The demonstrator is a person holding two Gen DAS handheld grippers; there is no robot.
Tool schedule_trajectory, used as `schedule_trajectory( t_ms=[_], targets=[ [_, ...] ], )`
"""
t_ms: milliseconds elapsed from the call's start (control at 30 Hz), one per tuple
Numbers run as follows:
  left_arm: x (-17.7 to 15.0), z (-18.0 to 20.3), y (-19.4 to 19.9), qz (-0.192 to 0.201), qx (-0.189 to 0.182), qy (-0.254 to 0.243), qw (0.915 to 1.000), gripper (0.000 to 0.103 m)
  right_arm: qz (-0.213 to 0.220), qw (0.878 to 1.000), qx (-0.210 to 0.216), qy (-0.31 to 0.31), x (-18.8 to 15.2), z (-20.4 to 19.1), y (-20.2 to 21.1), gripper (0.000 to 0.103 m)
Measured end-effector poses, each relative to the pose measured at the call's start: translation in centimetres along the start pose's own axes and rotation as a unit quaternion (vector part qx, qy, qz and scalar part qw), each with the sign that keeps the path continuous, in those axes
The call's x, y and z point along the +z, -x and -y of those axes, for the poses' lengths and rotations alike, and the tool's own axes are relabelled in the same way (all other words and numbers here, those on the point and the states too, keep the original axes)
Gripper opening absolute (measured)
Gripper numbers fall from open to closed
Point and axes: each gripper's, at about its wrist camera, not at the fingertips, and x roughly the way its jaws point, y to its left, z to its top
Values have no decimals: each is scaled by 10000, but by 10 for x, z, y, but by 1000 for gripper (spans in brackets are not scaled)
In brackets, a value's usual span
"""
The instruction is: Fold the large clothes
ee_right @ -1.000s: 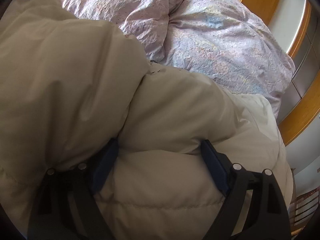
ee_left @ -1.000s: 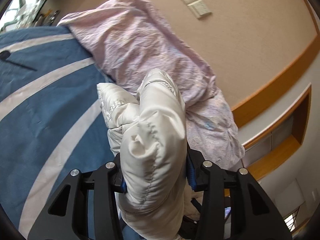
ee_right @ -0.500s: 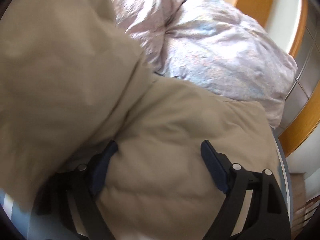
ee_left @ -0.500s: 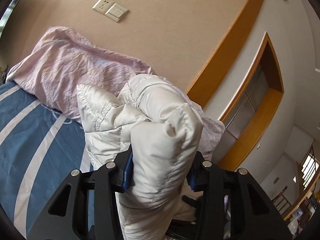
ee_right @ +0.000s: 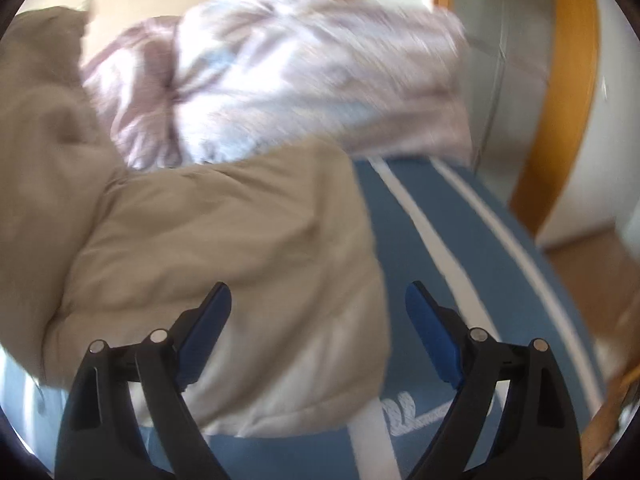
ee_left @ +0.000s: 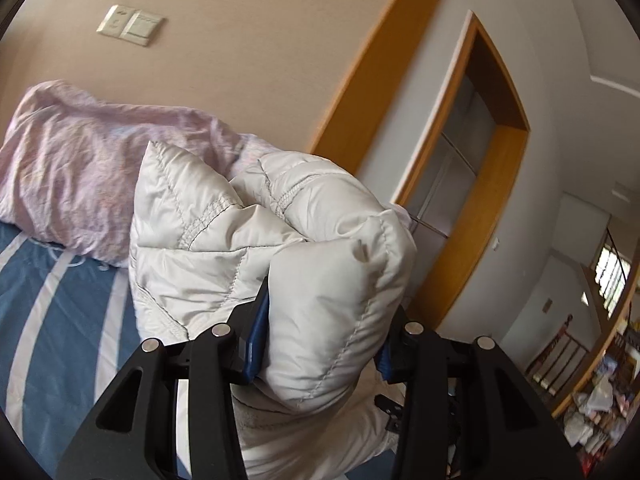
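A bed with a blue sheet (ee_right: 460, 264) crossed by white stripes takes up most of both views, and it looks like the work surface for the folding: broad, flat and soft enough to lay a bulky garment out on. At its far end, against the tan wall, a crumpled pink quilt (ee_left: 80, 160) is bunched up, probably pushed aside to leave the striped part free. The task's thing, a puffy quilted jacket (ee_left: 280, 248) in pale cream, is partly lifted and partly lying on the bed: in the right wrist view a large slack part of it (ee_right: 224, 248) is spread over the sheet just in front of the quilt, its lower hem reaching toward the camera, while in the left wrist view a thick bundled fold of it rises off the bed, apparently so that this section can be carried over the rest. The left gripper (ee_left: 320, 340) is clamped on that bundle, the padding bulging out above and below the blue pads, which press into it from both sides. The right gripper (ee_right: 320, 328) has its jaws wide apart and holds nothing; the jacket's edge lies beneath and between the fingers, but the pads are clear of the cloth. That view is blurred, so finer contact cannot be judged.
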Motion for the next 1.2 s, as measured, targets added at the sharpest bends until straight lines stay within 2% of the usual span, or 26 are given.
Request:
schedule_trajectory(
  t_ms=[100,200,367,600,700,767,867,933,1033,1100,1200],
  targets=[
    [-9,23,-17,-226,-197,-256,9992,43,-343,9985,281,-307,-1,12,-17,87],
    [-18,40,-33,-454,-351,-405,9975,43,-732,9900,1002,-675,-4,19,-33,73],
    [-40,70,-61,-868,-535,-793,9916,43,-928,9802,1556,-800,-5,26,-48,67],
    [-87,108,-100,-1536,-626,-1486,9749,43,-794,9809,1697,-515,-5,24,-46,67],
    [-96,114,-104,-1665,-666,-1528,9719,43,-620,9837,1604,-522,-7,43,-33,67],
    [-101,116,-106,-1729,-673,-1589,9697,43,-441,9866,1444,-624,-8,62,-20,72],
    [-107,122,-109,-1766,-596,-1747,9668,43,-187,9865,1225,-1068,-4,97,-4,72],
    [-112,124,-111,-1793,-555,-1854,9646,45,-5,9778,1472,-1492,3,118,9,72],
    [-124,129,-116,-1830,-454,-2086,9597,46,182,9656,1960,-1702,16,126,25,72],
    [-132,135,-119,-1834,-387,-2246,9562,48,235,9577,2378,-1602,31,120,35,73],
    [-142,140,-122,-1846,-322,-2481,9504,50,106,9527,2790,-1197,54,94,43,76]
  ],
)
